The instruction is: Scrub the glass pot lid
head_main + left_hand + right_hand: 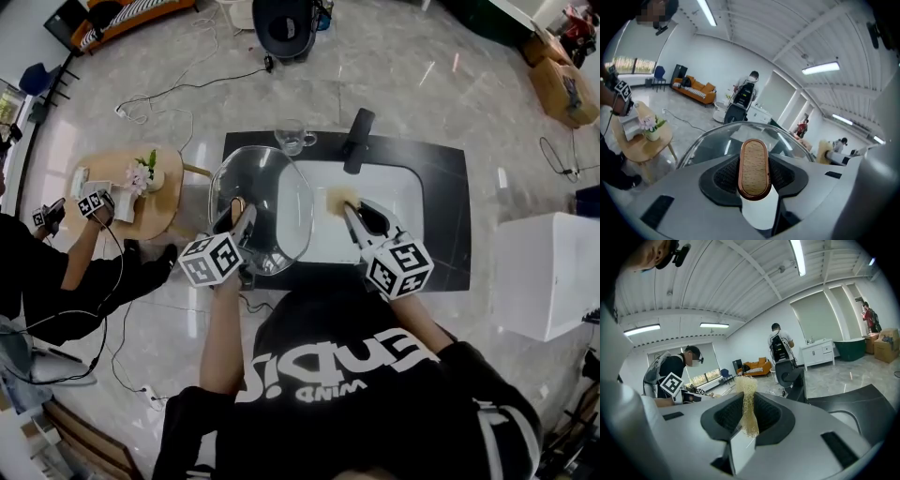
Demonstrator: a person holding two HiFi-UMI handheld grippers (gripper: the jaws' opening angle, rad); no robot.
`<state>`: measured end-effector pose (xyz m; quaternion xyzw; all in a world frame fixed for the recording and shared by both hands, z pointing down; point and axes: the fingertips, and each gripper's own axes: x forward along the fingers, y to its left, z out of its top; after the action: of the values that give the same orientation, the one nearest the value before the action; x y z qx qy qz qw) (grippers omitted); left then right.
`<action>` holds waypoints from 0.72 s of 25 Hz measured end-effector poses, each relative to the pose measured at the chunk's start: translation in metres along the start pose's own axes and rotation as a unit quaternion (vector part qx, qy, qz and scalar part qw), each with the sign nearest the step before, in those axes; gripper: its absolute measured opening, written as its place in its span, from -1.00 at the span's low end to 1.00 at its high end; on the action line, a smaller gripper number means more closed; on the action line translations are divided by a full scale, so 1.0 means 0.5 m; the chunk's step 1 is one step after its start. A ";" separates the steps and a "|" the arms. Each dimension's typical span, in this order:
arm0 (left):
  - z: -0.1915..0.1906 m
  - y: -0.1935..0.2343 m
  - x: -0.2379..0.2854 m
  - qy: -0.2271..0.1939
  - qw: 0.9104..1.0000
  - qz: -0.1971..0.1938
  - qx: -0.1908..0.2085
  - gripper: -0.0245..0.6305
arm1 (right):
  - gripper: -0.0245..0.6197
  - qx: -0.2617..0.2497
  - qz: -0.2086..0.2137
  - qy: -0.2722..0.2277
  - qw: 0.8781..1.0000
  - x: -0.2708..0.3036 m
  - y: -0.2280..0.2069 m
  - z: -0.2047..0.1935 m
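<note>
Breakage is the main hazard, and the hard surroundings cause it. The white sink [375, 202] sits in a black counter [441, 187], and the glass pot lid [272, 202] stands up on edge over the basin's nine o'clock rim. Whether its lower edge rests on the counter cannot be told. If it hangs free, any drop ends on stone or ceramic.

The lid is wide and held from one small point, so scrubbing pressure near its rim would probably lever it round and twist it in the grip.

The faucet [356, 141] rises at twelve o'clock of the basin. Swinging the lid toward the middle could knock its far edge against that spout.

A glass mug [292, 138] stands at about eleven o'clock, just beyond the lid's top edge. A push from the scrubbing side might tip the lid into it.

The right gripper [361, 217] reaches in from five o'clock, its jaws pinched tight on a fibrous tan scrubber [749, 404]. Only a thin strip is caught, so the pad may fold or pull out under a hard stroke, leaving the jaws to scrape glass.

The left gripper [753, 187] is clamped on the lid's wood-faced knob [753, 166], the only hold there is. Smooth and likely wet, that knob could slip.
</note>
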<state>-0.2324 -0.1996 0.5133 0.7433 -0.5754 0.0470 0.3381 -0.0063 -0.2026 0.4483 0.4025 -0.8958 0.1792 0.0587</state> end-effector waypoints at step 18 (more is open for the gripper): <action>0.015 -0.145 -0.073 -0.098 0.874 -0.305 -0.366 -0.38 | -0.74 -0.003 -0.001 -0.002 1.000 -0.010 -0.005 0.005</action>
<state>-0.1829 -0.1660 0.4583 0.7055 -0.3266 -0.3456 0.5254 -0.0011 -0.2017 0.4456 0.4037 -0.8959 0.1758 0.0585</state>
